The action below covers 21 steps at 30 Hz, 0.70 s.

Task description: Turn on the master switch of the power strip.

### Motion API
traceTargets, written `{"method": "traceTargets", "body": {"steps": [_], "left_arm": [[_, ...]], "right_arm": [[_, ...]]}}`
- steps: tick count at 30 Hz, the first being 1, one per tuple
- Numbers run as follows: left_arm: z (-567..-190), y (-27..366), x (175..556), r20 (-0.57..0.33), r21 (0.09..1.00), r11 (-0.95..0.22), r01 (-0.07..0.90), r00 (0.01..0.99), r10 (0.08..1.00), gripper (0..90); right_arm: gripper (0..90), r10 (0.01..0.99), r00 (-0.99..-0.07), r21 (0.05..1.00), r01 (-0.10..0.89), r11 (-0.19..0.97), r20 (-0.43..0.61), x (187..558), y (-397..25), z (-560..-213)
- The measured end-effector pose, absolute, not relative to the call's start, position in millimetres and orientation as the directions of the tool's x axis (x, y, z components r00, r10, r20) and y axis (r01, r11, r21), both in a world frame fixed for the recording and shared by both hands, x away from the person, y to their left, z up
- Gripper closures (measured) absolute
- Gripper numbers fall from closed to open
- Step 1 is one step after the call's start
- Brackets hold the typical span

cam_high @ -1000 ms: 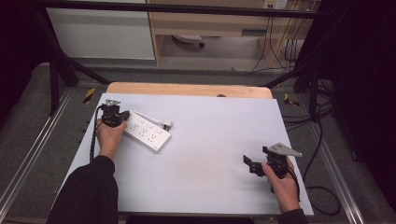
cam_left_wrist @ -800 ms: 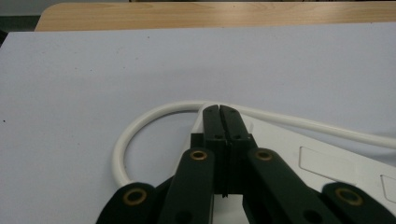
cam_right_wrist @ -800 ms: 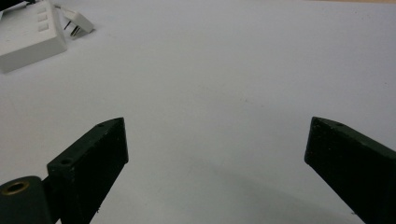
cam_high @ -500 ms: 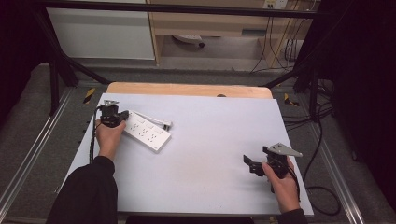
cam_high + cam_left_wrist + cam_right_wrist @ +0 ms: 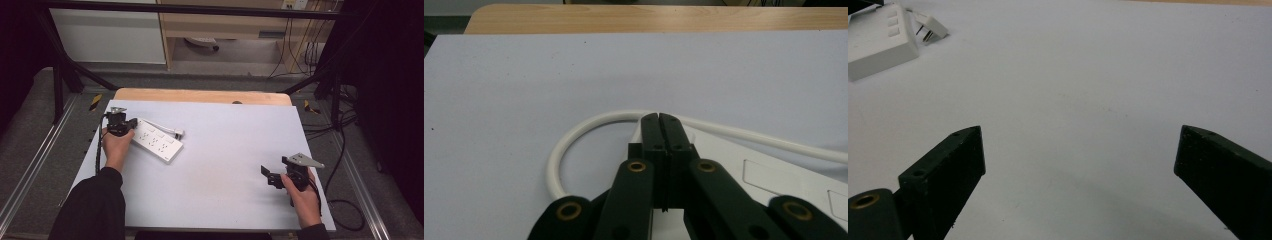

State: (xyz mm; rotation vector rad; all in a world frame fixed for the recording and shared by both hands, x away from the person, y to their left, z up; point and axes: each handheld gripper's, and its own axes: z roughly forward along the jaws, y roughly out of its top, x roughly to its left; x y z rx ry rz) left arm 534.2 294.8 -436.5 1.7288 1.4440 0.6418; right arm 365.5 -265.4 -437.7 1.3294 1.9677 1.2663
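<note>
standing over the near edge of the table (image 5: pixel 215 210), i see the white power strip (image 5: pixel 156 141) lying on the left half of the pale sheet, its long axis running on a slant from the far left down toward the middle. the left gripper (image 5: pixel 121 125) sits right at the strip's far-left end, and in the left gripper view its jaws are pressed flat together with nothing visible between them, tips resting just beside the white cord (image 5: pixel 574 137) where it loops out of the strip (image 5: pixel 774 182); i cannot tell whether the tips touch the cord. the plug (image 5: pixel 178 133) lies just past the strip's far side. the right gripper (image 5: pixel 270 176) is well apart, down at the near right, jaws spread wide and holding nothing, and from its own view the strip (image 5: pixel 878 45) lies far off toward the upper left. so the left hand (image 5: pixel 116 147) is plainly the nearer one, and any grab from the right would, i'd judge, mean a long reach across the sheet toward the strip's near end.
</note>
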Motion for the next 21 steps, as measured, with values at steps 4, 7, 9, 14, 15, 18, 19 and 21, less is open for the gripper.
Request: {"method": "traceTargets", "body": {"steps": [4,7,9,14,15,18,19,21], "left_arm": [[-435.8,293.4,533.5,-0.091,0.821,-0.058,0.568,0.23,0.969,90.0],[-434.5,292.4,533.6,-0.094,0.827,-0.053,0.56,0.231,0.968,90.0],[-433.0,292.4,533.3,-0.095,0.829,-0.051,0.556,0.232,0.968,90.0],[-431.1,290.0,531.6,-0.096,0.829,-0.058,0.556,0.243,0.965,90.0],[-430.4,289.1,531.1,-0.095,0.831,-0.058,0.553,0.244,0.965,90.0],[-428.4,287.1,529.9,-0.096,0.83,-0.063,0.554,0.254,0.962,90.0],[-427.7,286.7,529.4,-0.095,0.83,-0.067,0.553,0.259,0.961,90.0],[-426.5,285.6,528.6,-0.093,0.832,-0.069,0.55,0.261,0.961,84.8]], "right_arm": [[6.6,0.891,-0.436,0.869,0.481,0.114,0.124,365.3,-265.5,-437.2],[6.6,0.891,-0.436,0.87,0.48,0.114,0.124,365.4,-265.6,-437.2],[6.6,0.891,-0.436,0.87,0.481,0.113,0.125,365.4,-265.5,-437.1],[6.6,0.891,-0.438,0.87,0.48,0.116,0.123,365.5,-265.3,-437.3],[6.6,0.891,-0.438,0.869,0.48,0.116,0.123,365.6,-265.2,-437.3],[6.5,0.89,-0.439,0.868,0.483,0.117,0.125,365.7,-264.6,-437.6],[6.5,0.89,-0.439,0.868,0.483,0.117,0.125,365.7,-264.6,-437.6],[6.5,0.89,-0.44,0.868,0.482,0.119,0.122,365.8,-264.2,-437.8]]}}
